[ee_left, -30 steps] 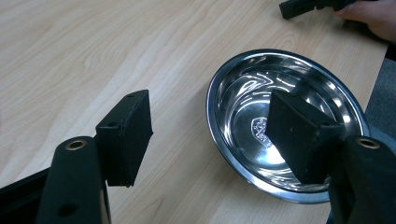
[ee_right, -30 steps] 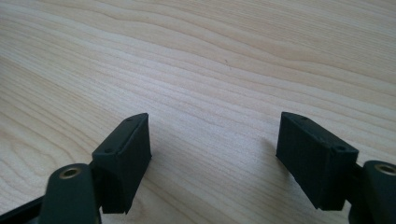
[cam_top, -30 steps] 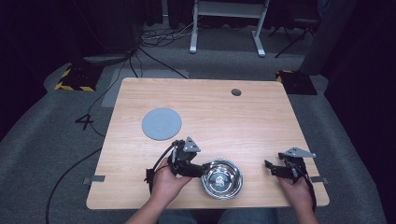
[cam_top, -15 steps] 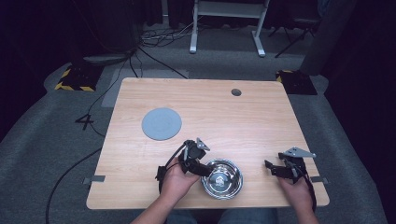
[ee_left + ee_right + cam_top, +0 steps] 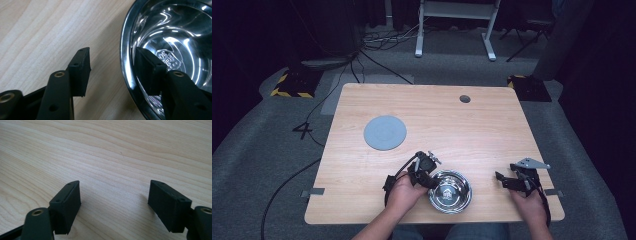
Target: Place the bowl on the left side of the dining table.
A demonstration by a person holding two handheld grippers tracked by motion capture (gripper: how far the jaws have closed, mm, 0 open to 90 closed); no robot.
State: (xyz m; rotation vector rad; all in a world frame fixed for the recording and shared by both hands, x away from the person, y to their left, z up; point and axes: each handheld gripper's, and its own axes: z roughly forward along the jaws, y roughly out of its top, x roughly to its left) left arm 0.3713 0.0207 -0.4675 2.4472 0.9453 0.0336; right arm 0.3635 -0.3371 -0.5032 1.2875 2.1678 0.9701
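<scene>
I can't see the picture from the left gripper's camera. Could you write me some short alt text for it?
Open black tongs straddle the rim of a shiny metal bowl, one jaw inside it and the other outside over the pale wooden table. The bowl's base carries a small stamped mark.

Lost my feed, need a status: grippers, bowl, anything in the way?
Left gripper open, jaws straddling the shiny steel bowl rim. Right gripper open, over bare wooden table. Grey round disc well clear.

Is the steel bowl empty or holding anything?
Empty. The left claw view shows the steel bowl bare and shiny inside, one open jaw inside its rim, the other outside.
</scene>
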